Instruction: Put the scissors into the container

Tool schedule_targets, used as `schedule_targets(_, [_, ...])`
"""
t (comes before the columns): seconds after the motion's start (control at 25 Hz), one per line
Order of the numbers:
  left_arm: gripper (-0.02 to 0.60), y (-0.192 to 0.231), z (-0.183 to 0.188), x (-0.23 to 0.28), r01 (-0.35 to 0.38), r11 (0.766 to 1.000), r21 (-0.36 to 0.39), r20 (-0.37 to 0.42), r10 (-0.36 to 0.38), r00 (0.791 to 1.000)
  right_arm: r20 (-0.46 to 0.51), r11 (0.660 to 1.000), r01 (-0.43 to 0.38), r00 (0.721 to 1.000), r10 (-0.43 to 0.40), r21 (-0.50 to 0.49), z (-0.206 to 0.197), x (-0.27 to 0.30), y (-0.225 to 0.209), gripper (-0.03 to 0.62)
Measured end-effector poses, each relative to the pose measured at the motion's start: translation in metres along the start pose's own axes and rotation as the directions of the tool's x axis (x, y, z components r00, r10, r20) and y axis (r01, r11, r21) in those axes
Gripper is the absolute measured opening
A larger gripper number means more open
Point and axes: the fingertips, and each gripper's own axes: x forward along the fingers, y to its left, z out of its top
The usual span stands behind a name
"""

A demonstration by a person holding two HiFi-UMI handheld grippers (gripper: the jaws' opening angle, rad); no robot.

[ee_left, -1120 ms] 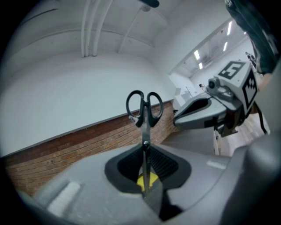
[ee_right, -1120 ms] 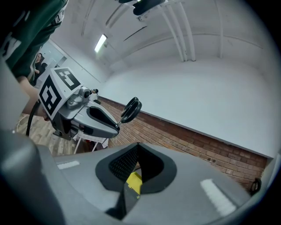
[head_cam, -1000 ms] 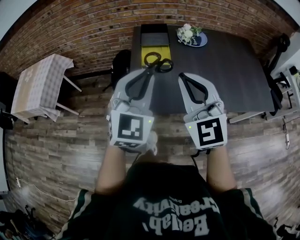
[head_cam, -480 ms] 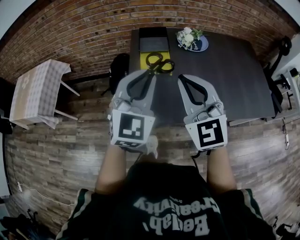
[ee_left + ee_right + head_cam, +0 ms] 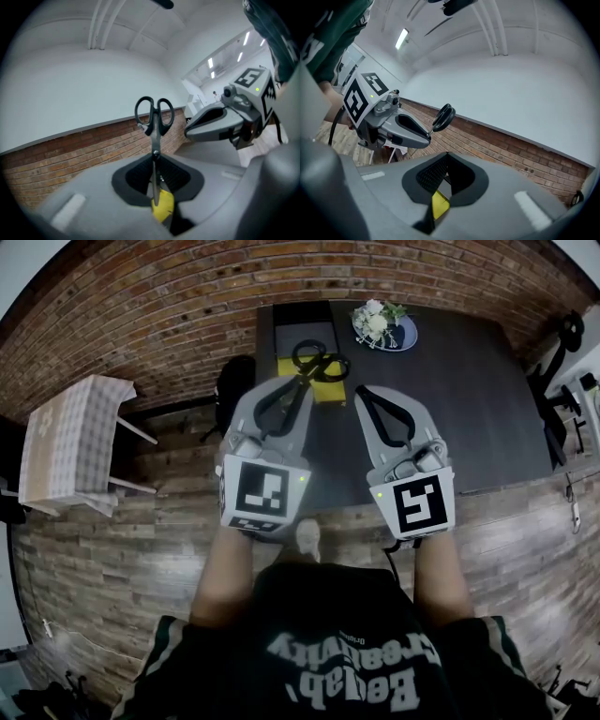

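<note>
We reach forward with both arms, side by side. Our left tool (image 5: pixel 301 383) pinches the scissors (image 5: pixel 319 362) by the blades, handles pointing ahead over the yellow container (image 5: pixel 330 392) at the tabletop's (image 5: pixel 450 381) left end. Our right tool (image 5: pixel 361 393) is pressed together, empty. Since a second ago, the container has drawn nearer beneath the scissors.

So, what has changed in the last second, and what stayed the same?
The person has stepped nearer the dark table, so it and the container sit lower in the head view. Nothing was grasped or released: the left gripper still holds the scissors, and the right gripper stays shut, empty.
</note>
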Motion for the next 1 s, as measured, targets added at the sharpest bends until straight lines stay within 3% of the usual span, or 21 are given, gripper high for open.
schedule_targets(1.0, [0.051,0.066,-0.053,0.056,0.092,0.996,-0.02,0.031,-0.092,0.995,-0.077,0.998,0.063,0.995,-0.065,-0.02,-0.019,0.102,-0.011,0.006])
